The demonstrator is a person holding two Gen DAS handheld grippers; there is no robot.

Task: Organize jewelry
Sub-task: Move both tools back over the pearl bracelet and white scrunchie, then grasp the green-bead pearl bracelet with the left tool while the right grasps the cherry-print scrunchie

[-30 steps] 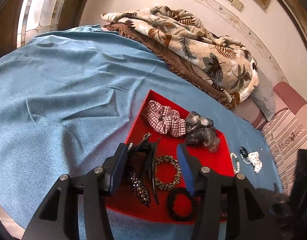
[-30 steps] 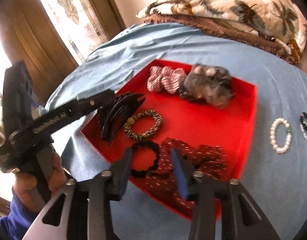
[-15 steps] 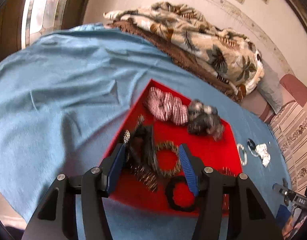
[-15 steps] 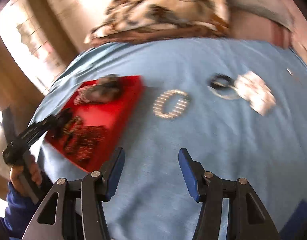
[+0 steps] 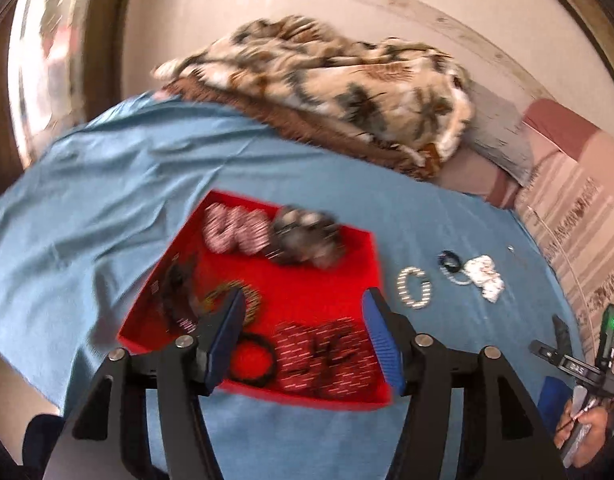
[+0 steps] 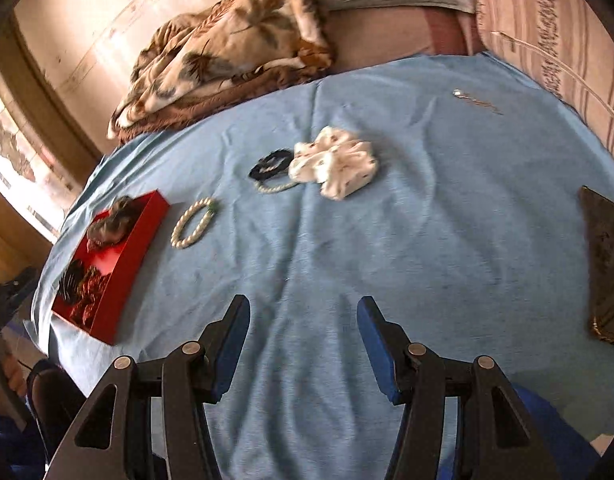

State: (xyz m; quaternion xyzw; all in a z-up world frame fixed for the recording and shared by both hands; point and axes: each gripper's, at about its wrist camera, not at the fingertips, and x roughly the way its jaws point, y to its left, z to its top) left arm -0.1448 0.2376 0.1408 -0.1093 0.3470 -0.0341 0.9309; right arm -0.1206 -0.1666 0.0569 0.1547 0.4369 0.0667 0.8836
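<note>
A red tray (image 5: 319, 304) lies on the blue sheet and holds several hair ties, scrunchies and clips. My left gripper (image 5: 301, 312) hovers over its near half, its jaws opening with nothing between them. To the tray's right lie a pearl bracelet (image 5: 414, 288), a dark beaded bracelet (image 5: 449, 259) and a white scrunchie (image 5: 485, 276). In the right wrist view my right gripper (image 6: 303, 320) is open and empty above bare sheet, well short of the pearl bracelet (image 6: 193, 222), the dark bracelet (image 6: 269, 165), the white scrunchie (image 6: 335, 166) and the red tray (image 6: 119, 264) at far left.
A folded leaf-print blanket (image 5: 327, 84) and a grey pillow (image 5: 495, 136) lie at the back of the bed. A small hairpin (image 6: 477, 102) rests on the sheet far right. A dark flat object (image 6: 605, 260) lies at the right edge. A hand (image 5: 583, 436) holds the other gripper.
My left gripper has pulled back and up from the tray and its jaws have widened. My right gripper has swung away from the tray to the right, over bare sheet.
</note>
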